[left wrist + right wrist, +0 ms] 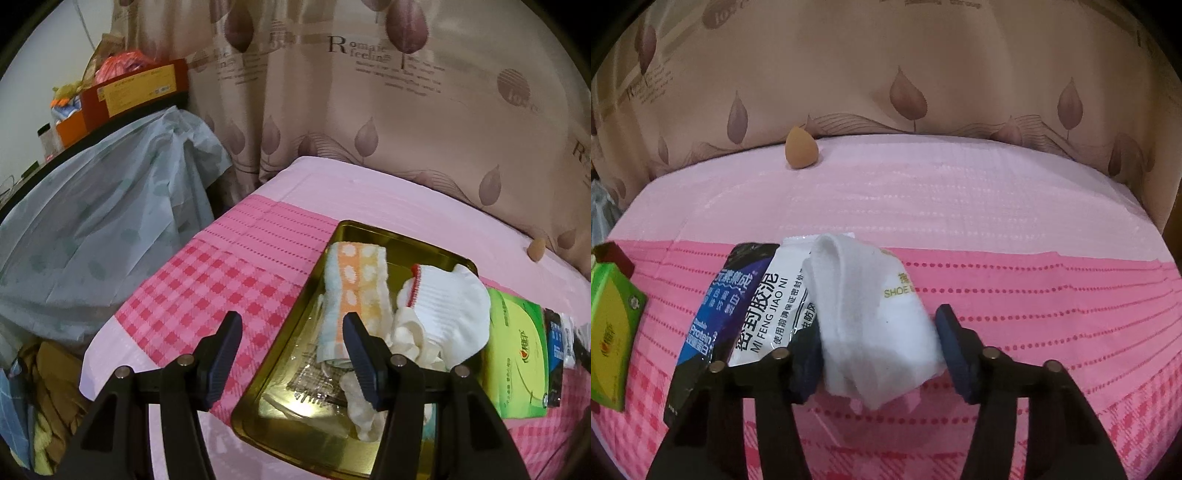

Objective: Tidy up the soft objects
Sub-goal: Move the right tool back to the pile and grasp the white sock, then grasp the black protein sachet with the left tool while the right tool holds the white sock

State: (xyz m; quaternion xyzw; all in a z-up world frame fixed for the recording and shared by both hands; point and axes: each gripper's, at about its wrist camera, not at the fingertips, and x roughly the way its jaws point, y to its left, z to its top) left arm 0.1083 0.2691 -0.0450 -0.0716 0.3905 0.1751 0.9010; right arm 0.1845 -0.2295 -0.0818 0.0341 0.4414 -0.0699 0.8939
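A: Item one — your left gripper [291,354]?
B: Jaws wide, nothing between them; it hangs over the near left edge of the gold tray [295,369]. In that tray: a folded dotted towel [354,295], a white sock with red trim [450,306], a cream cloth [369,410].
A: Item two — your right gripper [879,350]?
B: Its pads sit on either side of a white folded cloth [871,325] and touch it; the cloth lies on the pink tablecloth [1034,295], overlapping the white sachet [775,306] and dark packet [713,321] to its left.
A: Elsewhere?
B: Green tissue pack [613,332] far left; tan sponge [801,149] at the far edge, by the curtain [960,74].
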